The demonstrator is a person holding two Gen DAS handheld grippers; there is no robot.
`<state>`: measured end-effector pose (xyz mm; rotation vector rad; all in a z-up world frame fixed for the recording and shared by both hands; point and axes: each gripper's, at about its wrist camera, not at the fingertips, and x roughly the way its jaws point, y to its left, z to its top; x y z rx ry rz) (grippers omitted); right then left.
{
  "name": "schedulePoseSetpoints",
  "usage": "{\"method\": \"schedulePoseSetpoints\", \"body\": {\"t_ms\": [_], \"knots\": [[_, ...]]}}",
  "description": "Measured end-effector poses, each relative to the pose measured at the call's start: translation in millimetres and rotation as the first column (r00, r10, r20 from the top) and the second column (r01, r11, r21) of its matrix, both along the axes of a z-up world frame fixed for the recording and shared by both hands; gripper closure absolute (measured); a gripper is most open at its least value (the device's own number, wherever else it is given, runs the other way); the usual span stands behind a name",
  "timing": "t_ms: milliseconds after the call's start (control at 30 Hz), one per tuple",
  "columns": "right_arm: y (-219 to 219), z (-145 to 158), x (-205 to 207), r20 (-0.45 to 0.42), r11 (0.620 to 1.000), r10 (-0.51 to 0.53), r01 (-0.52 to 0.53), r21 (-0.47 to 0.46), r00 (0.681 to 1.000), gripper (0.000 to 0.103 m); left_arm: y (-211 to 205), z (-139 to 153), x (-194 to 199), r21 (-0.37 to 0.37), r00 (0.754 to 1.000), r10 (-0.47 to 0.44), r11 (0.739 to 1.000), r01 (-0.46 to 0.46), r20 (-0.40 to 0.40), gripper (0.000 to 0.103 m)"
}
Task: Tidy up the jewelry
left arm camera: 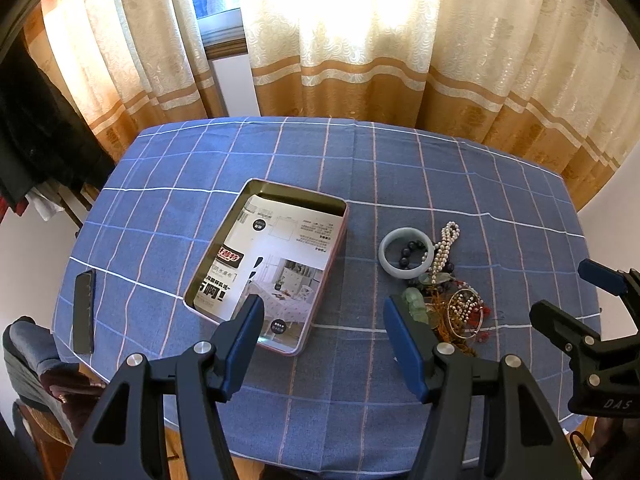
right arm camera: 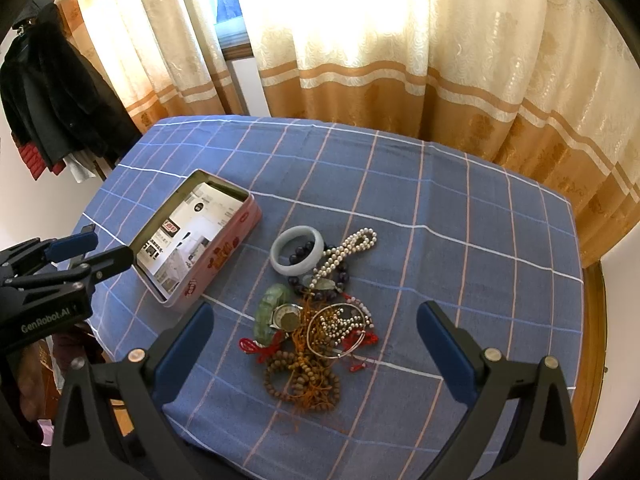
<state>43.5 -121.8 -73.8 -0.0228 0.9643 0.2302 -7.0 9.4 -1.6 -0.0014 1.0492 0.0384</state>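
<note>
Blue checked cloth with white and pink lines is covering the table, and cream-and-orange patterned curtains are hanging along the far side, glowing with daylight. Dark coats are hanging at the far left. A black flat rectangular object is lying near the table's left edge. Right of it, an open pink rectangular tin is sitting with a printed paper sheet lining its bottom. The left gripper is hovering with its blue-padded jaws spread wide over the tin's near right corner. Further right, the jewelry pile is lying on the cloth: a pale jade bangle, a white pearl strand, a green stone bracelet and brown wooden prayer beads. The right gripper is hanging wide open, empty, just above the pile's near end.
</note>
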Motion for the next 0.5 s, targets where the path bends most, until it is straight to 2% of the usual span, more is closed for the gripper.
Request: {"method": "schedulePoseSetpoints", "body": {"t_ms": [500], "knots": [[-1.8,-1.5,1.1,-0.005,1.000,-0.002,0.002,-0.002,1.000,0.000,0.6,-2.7,2.9,0.004,1.000,0.010,1.000,-0.010,-0.003,0.041]]}}
